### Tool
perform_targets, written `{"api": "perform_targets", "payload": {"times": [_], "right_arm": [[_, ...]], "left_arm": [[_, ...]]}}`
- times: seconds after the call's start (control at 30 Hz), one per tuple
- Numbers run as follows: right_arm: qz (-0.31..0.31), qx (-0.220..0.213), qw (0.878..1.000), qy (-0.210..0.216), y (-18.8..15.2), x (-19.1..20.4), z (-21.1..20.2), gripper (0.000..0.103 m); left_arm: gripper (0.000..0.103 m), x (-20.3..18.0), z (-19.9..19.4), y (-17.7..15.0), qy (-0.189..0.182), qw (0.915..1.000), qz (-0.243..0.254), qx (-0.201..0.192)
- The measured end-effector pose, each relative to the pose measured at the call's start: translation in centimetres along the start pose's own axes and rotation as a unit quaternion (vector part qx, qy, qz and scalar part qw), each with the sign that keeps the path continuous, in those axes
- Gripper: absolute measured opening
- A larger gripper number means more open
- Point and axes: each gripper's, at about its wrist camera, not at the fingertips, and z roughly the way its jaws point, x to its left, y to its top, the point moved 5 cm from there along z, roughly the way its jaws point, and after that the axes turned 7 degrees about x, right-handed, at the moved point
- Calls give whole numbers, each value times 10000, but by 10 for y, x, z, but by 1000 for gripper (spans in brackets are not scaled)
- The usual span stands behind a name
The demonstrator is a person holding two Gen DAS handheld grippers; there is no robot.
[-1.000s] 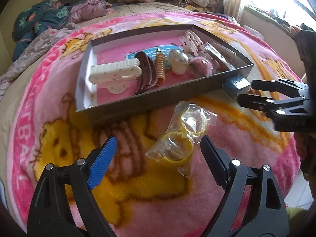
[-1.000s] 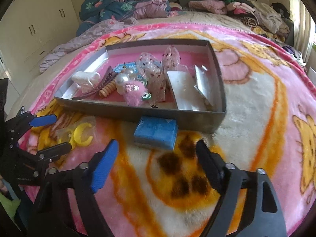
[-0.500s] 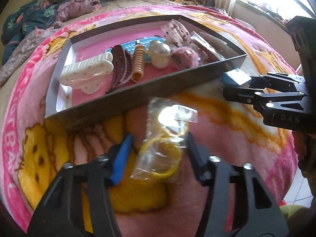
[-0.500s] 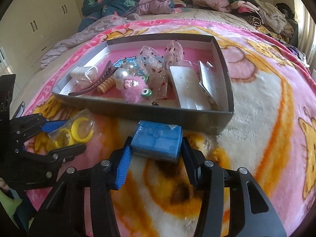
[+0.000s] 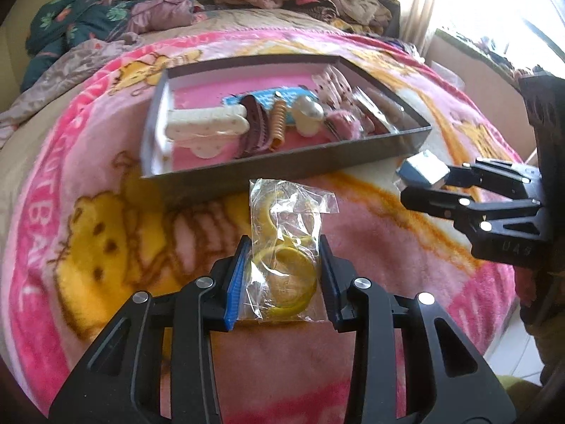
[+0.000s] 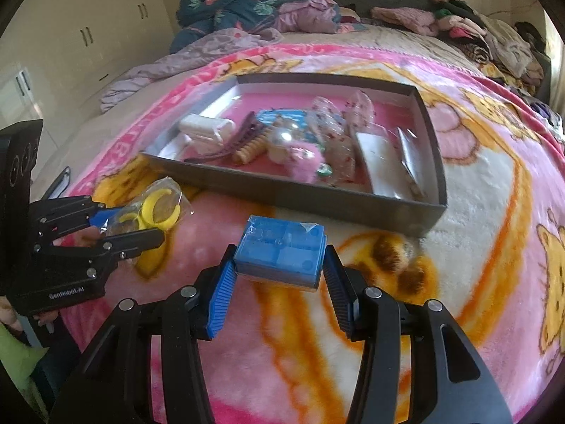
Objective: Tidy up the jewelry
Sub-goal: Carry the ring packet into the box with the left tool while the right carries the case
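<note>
My left gripper (image 5: 282,275) is shut on a clear plastic bag of yellow rings (image 5: 286,243), held a little above the pink blanket; the bag also shows in the right wrist view (image 6: 155,208). My right gripper (image 6: 279,275) is shut on a small blue box (image 6: 280,251), also seen in the left wrist view (image 5: 422,169). Both stand in front of the grey tray (image 5: 282,169) (image 6: 300,194), which holds a white hair clip (image 5: 208,127), a brown clip (image 5: 256,123), an orange spiral clip (image 5: 277,123), a pearl piece (image 5: 309,113), a pink fluffy item (image 6: 303,162) and packets.
The tray lies on a pink and yellow cartoon blanket (image 6: 476,247) over a bed. Piled clothes (image 6: 247,10) lie along the far edge. Cupboards (image 6: 81,28) stand at the left, a bright window (image 5: 494,7) at the right.
Both grippers have closed: the left on the bag of yellow rings, the right on the blue box. Both items now sit raised off the blanket.
</note>
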Motion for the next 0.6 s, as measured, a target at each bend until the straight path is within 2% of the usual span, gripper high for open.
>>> {"api": "perform_targets", "payload": {"times": [0.3,0.6], "right_arm": [[-191,-244,9994,149,17,16,-14,47],[-217,-449,9986,168,38,9,-22,47]], "left_arm": [[28,25,-35,21,220,9987,-306,-336],[28,34,-50,48,316,9972,-435,-526]]}}
